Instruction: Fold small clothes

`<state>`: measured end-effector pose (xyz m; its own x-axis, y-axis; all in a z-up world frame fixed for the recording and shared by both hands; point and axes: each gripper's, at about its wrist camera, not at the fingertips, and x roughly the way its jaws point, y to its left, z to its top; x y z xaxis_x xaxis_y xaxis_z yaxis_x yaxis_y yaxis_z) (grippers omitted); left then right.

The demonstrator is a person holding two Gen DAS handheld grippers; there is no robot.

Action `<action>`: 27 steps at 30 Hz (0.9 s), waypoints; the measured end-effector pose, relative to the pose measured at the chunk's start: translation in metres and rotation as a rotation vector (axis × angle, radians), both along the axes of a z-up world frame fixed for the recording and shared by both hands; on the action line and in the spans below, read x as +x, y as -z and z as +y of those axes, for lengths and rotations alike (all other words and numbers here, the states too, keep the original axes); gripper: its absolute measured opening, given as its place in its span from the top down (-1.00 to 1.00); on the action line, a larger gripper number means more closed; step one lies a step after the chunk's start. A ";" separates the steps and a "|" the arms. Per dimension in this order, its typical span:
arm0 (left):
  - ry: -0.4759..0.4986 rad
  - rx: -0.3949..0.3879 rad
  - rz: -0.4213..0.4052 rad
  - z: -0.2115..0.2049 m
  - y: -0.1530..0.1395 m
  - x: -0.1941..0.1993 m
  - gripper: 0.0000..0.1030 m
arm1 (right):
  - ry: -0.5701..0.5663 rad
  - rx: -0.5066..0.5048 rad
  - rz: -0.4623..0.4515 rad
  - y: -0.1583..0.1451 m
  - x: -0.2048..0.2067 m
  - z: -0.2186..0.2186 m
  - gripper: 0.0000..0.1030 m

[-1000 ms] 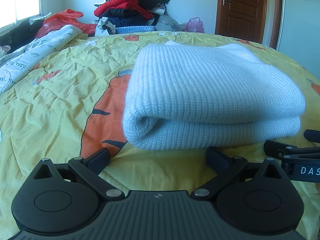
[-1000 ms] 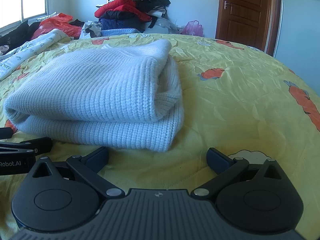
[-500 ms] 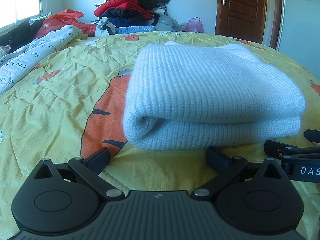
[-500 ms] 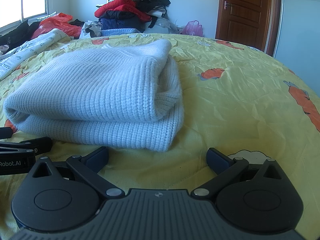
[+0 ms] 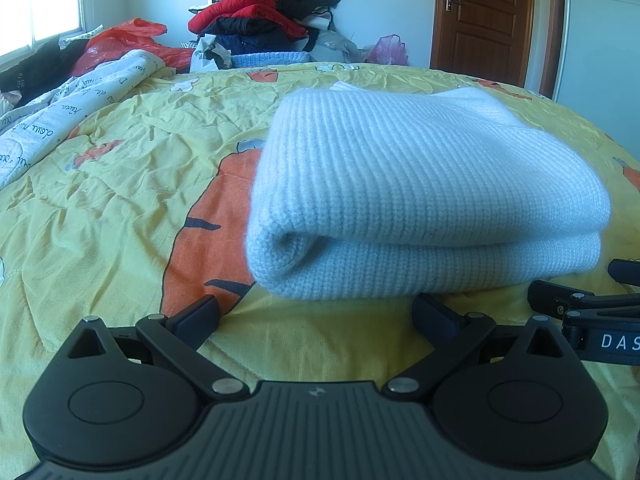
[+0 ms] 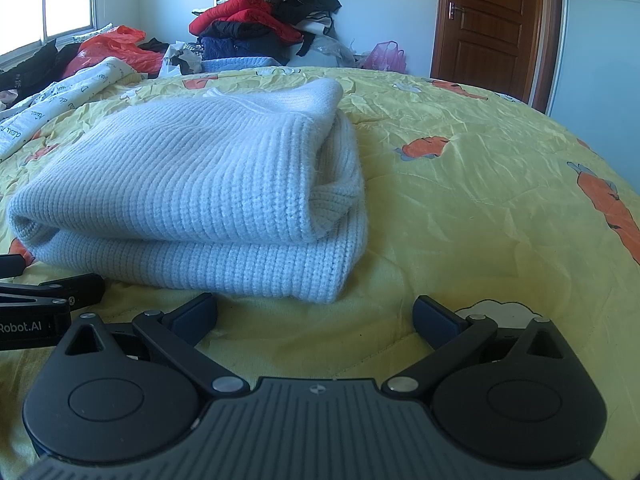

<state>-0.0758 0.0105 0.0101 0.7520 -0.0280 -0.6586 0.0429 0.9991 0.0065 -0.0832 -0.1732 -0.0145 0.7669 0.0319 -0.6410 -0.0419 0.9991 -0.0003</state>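
**Folded sweater on the bed, both grippers spread and empty**

A pale blue knitted sweater [image 5: 424, 200] lies folded in two thick layers on a yellow bedspread [image 5: 120, 200] printed with orange carrots. It serves as the landmark for everything else.

The left gripper [image 5: 316, 312] sits low on the bedspread just in front of the sweater's near folded edge. Its fingers [image 5: 196, 314] are spread wide and hold nothing; the sweater's edge lies just beyond the fingertips, not between them. The right gripper [image 6: 316, 312] rests in front of the sweater's right near corner, fingers [image 6: 438, 314] likewise released and empty, with bare bedspread between them. The two grippers lie side by side: the right one's black finger shows at the right edge of the left wrist view, and the left one's shows at the left edge of the right wrist view.

Beyond the sweater, at the far edge of the bed, stands a pile of clothes [image 5: 260, 20] in red, black and dark blue. To the left of the sweater lies a white quilt [image 5: 60, 120] with printed writing, and behind that a red plastic bag [image 5: 120, 40]. Behind and to the right of the sweater is a brown wooden door [image 5: 484, 16], with a pink bag [image 5: 386, 50] near its foot.
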 end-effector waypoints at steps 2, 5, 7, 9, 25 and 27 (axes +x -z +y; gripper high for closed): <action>0.000 0.000 0.000 0.000 0.000 0.000 -1.00 | 0.000 0.000 0.000 0.000 0.000 0.000 -0.99; 0.000 0.000 0.000 0.000 0.000 0.000 -1.00 | 0.000 -0.001 0.000 0.000 0.000 0.000 -0.99; 0.000 0.000 0.000 0.000 0.000 0.000 -1.00 | 0.000 0.000 0.000 0.000 0.000 0.000 -0.99; 0.000 0.000 0.001 0.000 0.000 0.000 -1.00 | 0.000 -0.001 0.000 0.000 0.000 0.000 -0.99; 0.004 0.002 0.017 0.000 0.000 0.003 -1.00 | 0.000 -0.001 0.000 0.000 0.000 0.000 -0.99; 0.012 0.004 0.037 0.002 -0.002 0.006 -1.00 | 0.001 -0.001 0.001 0.000 -0.001 0.000 -0.99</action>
<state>-0.0701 0.0121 0.0117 0.7269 -0.0342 -0.6859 0.0556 0.9984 0.0091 -0.0838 -0.1728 -0.0144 0.7660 0.0309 -0.6421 -0.0413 0.9991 -0.0013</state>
